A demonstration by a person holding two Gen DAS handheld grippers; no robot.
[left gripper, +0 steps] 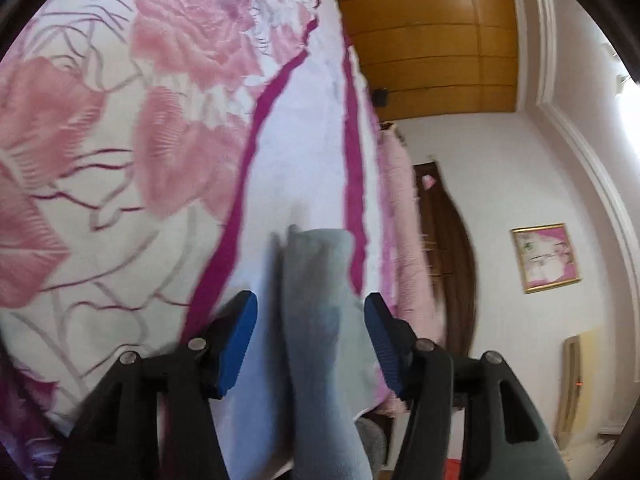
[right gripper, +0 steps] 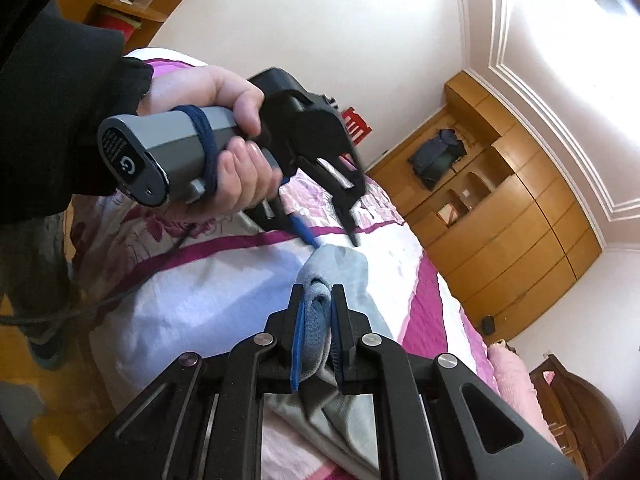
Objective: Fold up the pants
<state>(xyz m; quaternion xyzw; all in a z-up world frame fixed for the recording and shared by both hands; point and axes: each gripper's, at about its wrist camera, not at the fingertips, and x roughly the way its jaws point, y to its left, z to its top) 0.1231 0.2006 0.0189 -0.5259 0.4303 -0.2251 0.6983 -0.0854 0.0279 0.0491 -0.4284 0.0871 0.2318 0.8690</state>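
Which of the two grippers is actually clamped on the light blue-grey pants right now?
The right gripper: its blue pads pinch a folded edge of the light blue-grey pants. The left gripper stands open, the cloth lying between its pads untouched.

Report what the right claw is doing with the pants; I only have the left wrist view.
Observer: The right claw is shut on a thick folded edge of the pale blue pants.
Operator: Say where my left claw sits from there.
Observer: The left claw stands open at the far end of the pants, over the bedspread; whether it touches the cloth, I cannot tell.
Operator: Check for anything trailing.
Observer: A dark cable runs from under the hand that holds the left claw, out toward the picture's left edge.
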